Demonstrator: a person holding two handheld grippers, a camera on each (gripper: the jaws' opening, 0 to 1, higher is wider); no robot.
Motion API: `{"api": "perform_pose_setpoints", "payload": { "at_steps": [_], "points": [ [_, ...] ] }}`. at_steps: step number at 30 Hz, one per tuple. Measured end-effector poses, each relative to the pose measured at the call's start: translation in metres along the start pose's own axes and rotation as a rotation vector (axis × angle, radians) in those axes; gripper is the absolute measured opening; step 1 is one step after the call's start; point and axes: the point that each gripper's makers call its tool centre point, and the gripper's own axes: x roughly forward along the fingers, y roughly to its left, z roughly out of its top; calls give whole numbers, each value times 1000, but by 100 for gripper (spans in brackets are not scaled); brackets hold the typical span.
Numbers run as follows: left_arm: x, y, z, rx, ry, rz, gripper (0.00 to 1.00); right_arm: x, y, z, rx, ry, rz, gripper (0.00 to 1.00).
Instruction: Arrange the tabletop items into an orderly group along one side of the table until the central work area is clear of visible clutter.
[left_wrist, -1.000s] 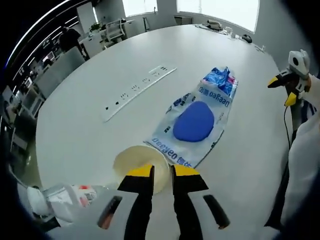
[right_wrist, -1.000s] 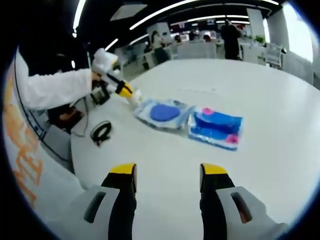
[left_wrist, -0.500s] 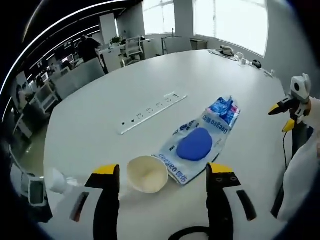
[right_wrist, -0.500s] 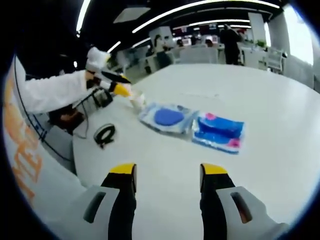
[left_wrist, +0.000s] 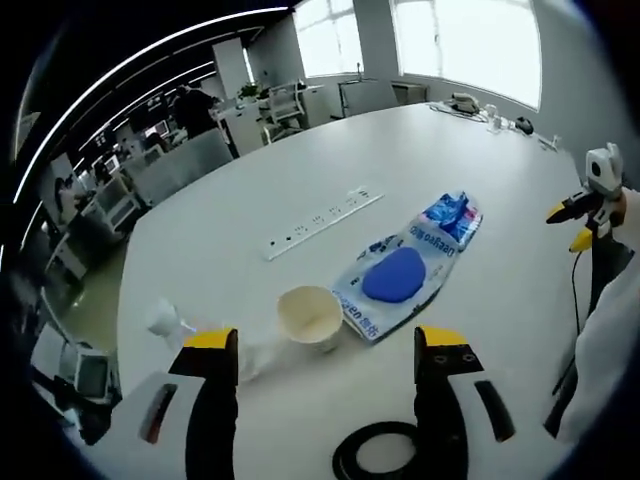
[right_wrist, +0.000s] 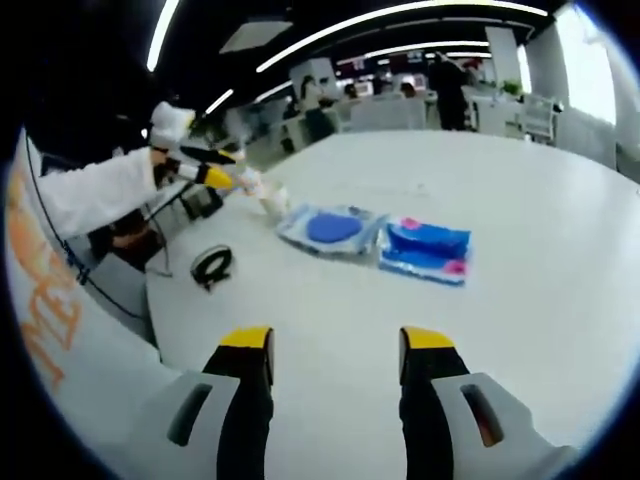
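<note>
Both jaws of the left gripper (left_wrist: 325, 345) stand wide apart with nothing between them, yellow tips up, in the left gripper view. Just ahead of the gap, a little toward the left jaw, a cream paper cup (left_wrist: 310, 316) stands upright on the white table (left_wrist: 240, 210), mouth open. Touching or just beside the cup on the right-jaw side lies a clear printed bag with a blue round pad (left_wrist: 397, 276) inside it, and beyond that, end to end with it, a blue and pink packet (left_wrist: 452, 213). Farther ahead, well apart from the bag, a white power strip (left_wrist: 322, 219) lies flat. Off the left jaw sits a crumpled white plastic piece (left_wrist: 166, 321) (what it is cannot be told). Close between the jaws, at the near edge, lies a black ring (left_wrist: 383, 457).

In the right gripper view the right gripper (right_wrist: 335, 345) also has its jaws spread open and empty, hovering over bare table. Ahead and slightly left of them lie the pad bag (right_wrist: 331, 228) and the packet (right_wrist: 424, 249) side by side; the black ring (right_wrist: 211, 265) is off to the left jaw's side near the table edge. The left gripper (right_wrist: 228, 179) comes in from the left on a white sleeve (right_wrist: 95, 192), its tips near the cup (right_wrist: 273, 198).
</note>
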Motion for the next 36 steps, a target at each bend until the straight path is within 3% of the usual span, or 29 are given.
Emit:
{"api": "perform_pose_setpoints", "payload": {
  "at_steps": [8, 14, 25, 32, 36],
  "points": [
    [-25, 20, -23, -91, -6, 75, 70, -12, 2, -17, 20, 9, -17, 48],
    [-34, 34, -26, -149, -28, 105, 69, -16, 3, -19, 34, 9, -27, 48],
    [-28, 57, -15, -182, -55, 150, 63, -13, 10, -15, 49, -4, -37, 48],
    [-16, 75, -13, -253, -71, 154, 62, -15, 11, -23, 68, 13, -49, 48],
    [-10, 92, -14, -303, -79, 190, 62, -17, 8, -27, 77, 29, -59, 48]
  ]
}}
